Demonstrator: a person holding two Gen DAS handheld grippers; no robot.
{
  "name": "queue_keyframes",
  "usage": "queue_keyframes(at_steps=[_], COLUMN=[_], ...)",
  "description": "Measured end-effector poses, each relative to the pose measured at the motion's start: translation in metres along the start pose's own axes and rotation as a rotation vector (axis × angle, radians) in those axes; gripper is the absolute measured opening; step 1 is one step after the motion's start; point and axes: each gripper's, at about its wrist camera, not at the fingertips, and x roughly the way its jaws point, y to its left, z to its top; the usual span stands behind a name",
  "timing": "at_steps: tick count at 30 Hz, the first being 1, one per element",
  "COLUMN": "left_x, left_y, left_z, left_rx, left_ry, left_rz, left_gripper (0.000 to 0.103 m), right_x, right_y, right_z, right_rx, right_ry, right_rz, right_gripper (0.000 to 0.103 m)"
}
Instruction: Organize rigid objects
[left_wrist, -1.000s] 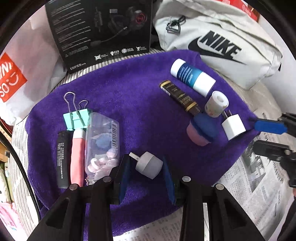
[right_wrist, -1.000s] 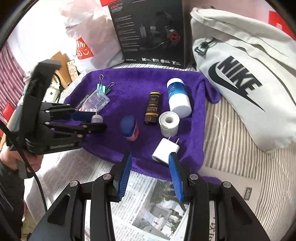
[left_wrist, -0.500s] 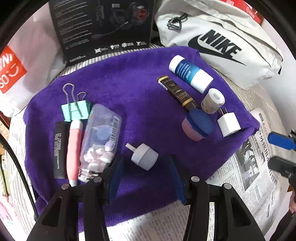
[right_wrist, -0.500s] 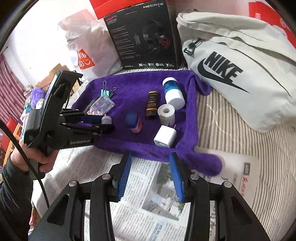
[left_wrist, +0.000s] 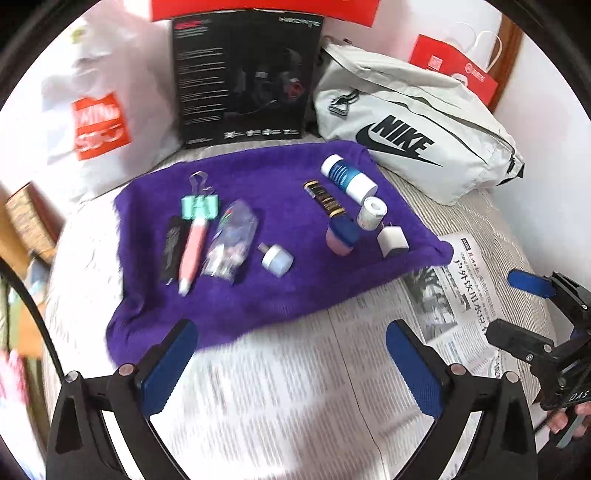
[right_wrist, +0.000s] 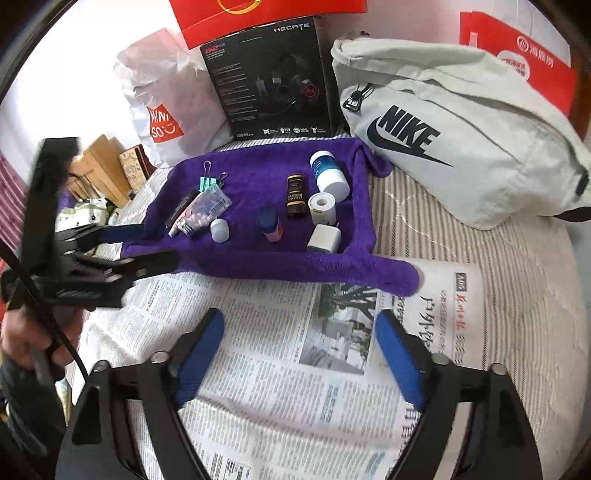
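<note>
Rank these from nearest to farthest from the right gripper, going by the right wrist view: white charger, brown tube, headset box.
Measured from the right gripper, which is open over the newspaper:
1. White charger, at the towel's near edge, slightly right.
2. Brown tube, mid-towel, behind the charger and slightly left.
3. Headset box, standing upright beyond the towel's far edge.

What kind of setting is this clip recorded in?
Probably a bedroom at home: the purple towel and newspaper lie on a striped quilted mattress, with a Nike bag and shopping bags behind.
</note>
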Motion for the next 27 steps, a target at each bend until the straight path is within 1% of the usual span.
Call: queue_keyframes(at_steps=[2,4,6,9,12,18,24,27], left_x=[-0.012,-0.027,-0.039,-0.053,-0.06,-0.07,-0.078,-0.08], left_y=[-0.004,-0.01,-0.011,-0.008,-0.003,0.0,0.001,0.001], left_z=[-0.009,-0.018,-0.024,-0.031,-0.036,-0.043,-0.044,-0.043], left_rx=[-0.004,0.0,-0.009,-0.049,-0.104,-0.115,-0.113,-0.115], left_ry=[-0.01,-0.031,-0.044,-0.064,-0.075,-0.083,-0.09,-0.092], left_rz=[0.025,0.075,0.101,0.08,0.091,0.127,0.132,0.123], left_gripper=[0.103,0.103,0.103,0.103,0.103,0.103,0.103,0.103], right_x=[-0.007,-0.011,-0.015,-0.018,-0.024,-0.034,-0.038,-0.042], right_y=[0.004,0.007,0.009,0.01,0.013,0.02,0.025,0.025], right_z=[-0.003,-0.005,-0.009,-0.012,-0.014,-0.018,-0.021,-0.022], right_rx=[0.004,0.015,0.032,0.059,0.063,0.069,0.058,0.06], right_ry=[-0.014,-0.022,-0.021,0.002,0.003,0.0,0.008,0.009], right_rz=[-0.02,-0.037,-0.062,-0.102,-0.124,-0.147,-0.181,-0.194], right_gripper=[0.098,0.101,0.103,0.103,0.103,0.103,0.103,0.103])
